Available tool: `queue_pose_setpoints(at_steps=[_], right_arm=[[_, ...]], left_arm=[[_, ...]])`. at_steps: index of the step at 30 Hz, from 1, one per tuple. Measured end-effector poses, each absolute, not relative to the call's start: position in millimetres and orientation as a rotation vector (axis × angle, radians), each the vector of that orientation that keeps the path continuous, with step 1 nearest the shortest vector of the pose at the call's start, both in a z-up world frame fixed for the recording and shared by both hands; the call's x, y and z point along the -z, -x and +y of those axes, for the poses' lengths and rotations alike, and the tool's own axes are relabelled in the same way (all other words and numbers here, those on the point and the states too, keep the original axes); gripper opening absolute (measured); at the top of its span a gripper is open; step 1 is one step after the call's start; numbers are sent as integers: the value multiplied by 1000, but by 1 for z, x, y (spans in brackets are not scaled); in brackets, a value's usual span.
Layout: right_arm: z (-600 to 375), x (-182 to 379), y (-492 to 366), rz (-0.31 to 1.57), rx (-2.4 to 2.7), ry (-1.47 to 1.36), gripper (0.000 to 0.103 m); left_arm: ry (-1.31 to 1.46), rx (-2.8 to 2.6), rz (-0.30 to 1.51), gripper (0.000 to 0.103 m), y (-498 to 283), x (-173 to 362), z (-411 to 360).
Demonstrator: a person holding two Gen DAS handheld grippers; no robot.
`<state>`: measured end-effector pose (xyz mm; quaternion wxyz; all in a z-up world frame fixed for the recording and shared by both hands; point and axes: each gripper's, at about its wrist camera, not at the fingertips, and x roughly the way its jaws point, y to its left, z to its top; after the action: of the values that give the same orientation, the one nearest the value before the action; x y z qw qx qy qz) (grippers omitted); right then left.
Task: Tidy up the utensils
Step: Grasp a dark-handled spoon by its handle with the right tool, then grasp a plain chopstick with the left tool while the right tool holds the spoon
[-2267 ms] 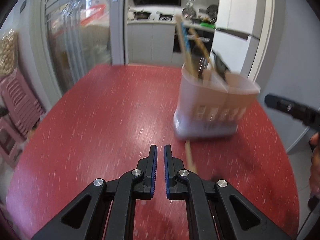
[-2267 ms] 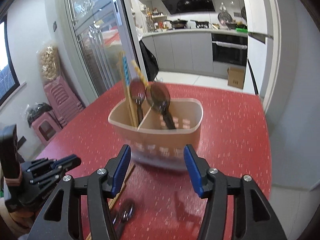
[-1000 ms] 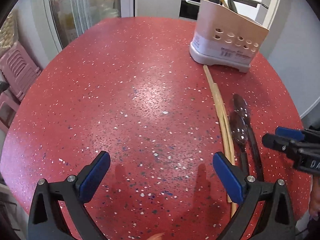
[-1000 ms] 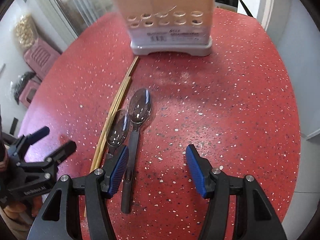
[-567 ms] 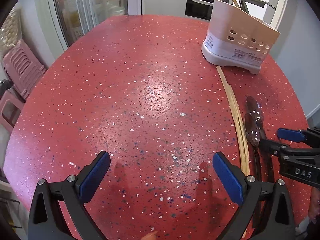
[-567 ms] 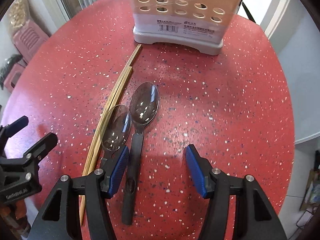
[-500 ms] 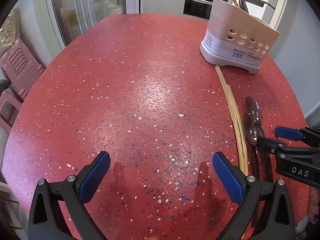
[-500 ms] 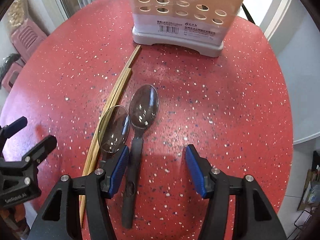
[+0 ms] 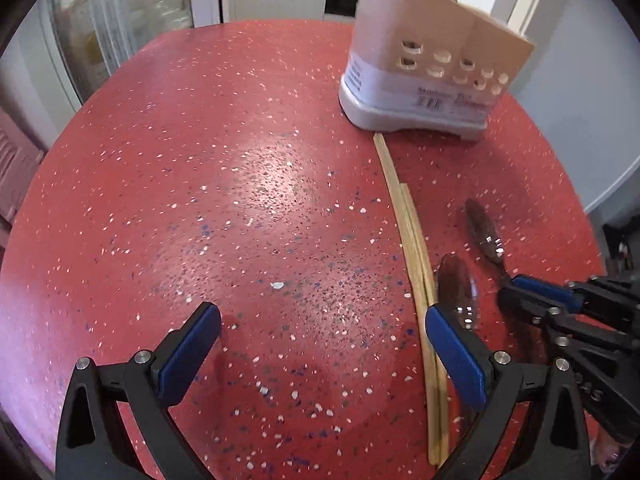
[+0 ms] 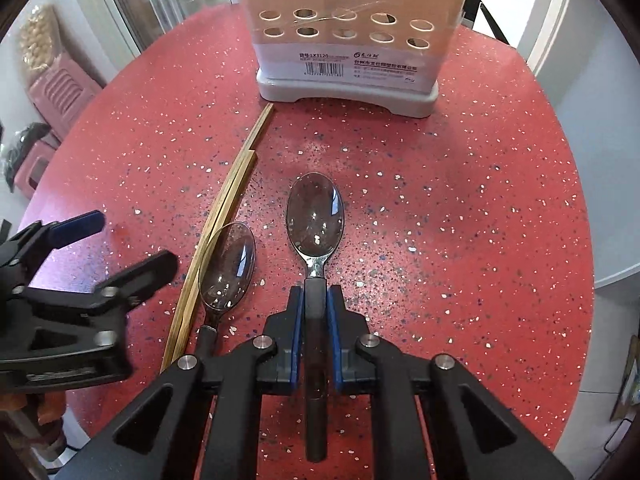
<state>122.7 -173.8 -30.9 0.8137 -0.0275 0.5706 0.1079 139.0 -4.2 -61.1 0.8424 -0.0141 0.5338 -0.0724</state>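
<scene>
From the left wrist view, the left gripper (image 9: 322, 344) hovers over the red speckled tabletop (image 9: 200, 200) with its jaws spread wide and nothing between them, the same as half a second ago. The chopsticks (image 9: 412, 264) lie in a long line running from the foot of the utensil holder (image 9: 424, 76), which stands near the far right edge of the tabletop, back toward the near edge, passing just inside the right blue pad. A clear spoon (image 9: 456, 284) lies touching or just beside them. Further right, the right gripper (image 9: 532, 292) sits low on the handle of a second spoon (image 9: 482, 232).

From the right wrist view the change is plain: the right gripper (image 10: 314, 332), whose jaws were apart and straddling the spoons half a second ago, has now closed them on the dark handle of the larger spoon (image 10: 315, 216), with the bowl pointing toward the holder (image 10: 344, 32). The spoon appears to lie on the tabletop (image 10: 460, 208) still. The smaller spoon (image 10: 227, 266) and chopsticks (image 10: 228, 208) lie loose to its left, with the left gripper (image 10: 132, 246) near them.

The grasp looks secured, so lifting this spoon into the holder is likely next; the other spoon and the chopsticks remain.
</scene>
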Motion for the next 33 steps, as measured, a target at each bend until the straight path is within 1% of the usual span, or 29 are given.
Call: queue_pose_setpoints(at_steps=[16,23,33], right_arm=[[-193,34,-128,1223,-271,-24,13],[-205,35,-127,1230,-279,-58,13],[-224,19,-125,1190,-294,-98,13]], left_arm=[[-34,166,1140,103,-157,69,-42],[-23,166,1160,103,-162,67,-44],[-56,140,1178,103,-188,62,-41]])
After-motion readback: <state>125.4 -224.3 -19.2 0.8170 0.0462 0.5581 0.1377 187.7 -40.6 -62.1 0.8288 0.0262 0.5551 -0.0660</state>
